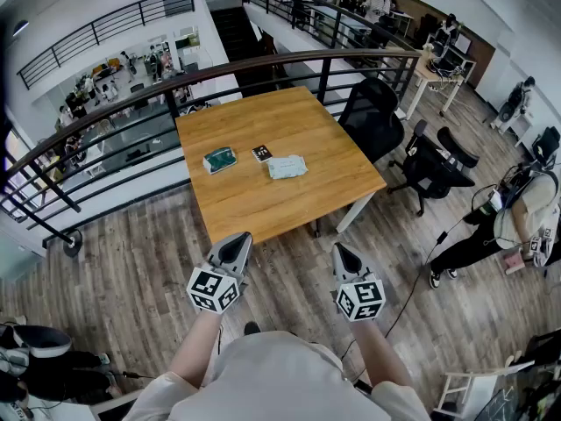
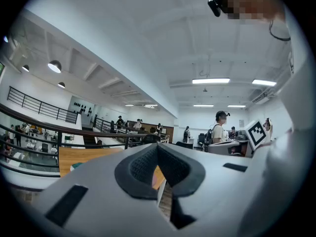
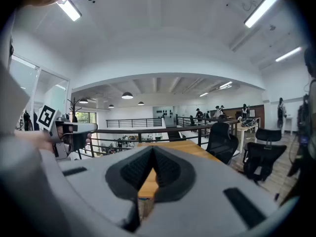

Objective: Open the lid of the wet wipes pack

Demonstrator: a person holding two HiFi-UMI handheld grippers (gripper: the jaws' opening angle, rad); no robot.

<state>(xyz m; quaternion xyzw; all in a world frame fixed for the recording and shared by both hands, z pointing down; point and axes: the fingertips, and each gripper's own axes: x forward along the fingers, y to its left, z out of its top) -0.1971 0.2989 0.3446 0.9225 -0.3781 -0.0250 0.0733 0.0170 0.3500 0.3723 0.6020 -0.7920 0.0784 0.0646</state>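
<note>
Wet wipes pack (image 1: 287, 167) lies flat near the middle of the wooden table (image 1: 254, 204), lid not yet opened. Small dark card (image 1: 261, 153) just beside it, teal pack (image 1: 219, 159) farther left. Left gripper (image 1: 237, 245) and right gripper (image 1: 341, 254) are off the table's near edge, jaws clenched on nothing.

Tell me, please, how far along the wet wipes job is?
Done: nothing; the pale pack, likely the wipes, and a teal pack lie untouched on the table. In hand: nothing; left gripper and right gripper are shut, empty, short of the table. Left: reach the pale pack, lift its lid.
</note>
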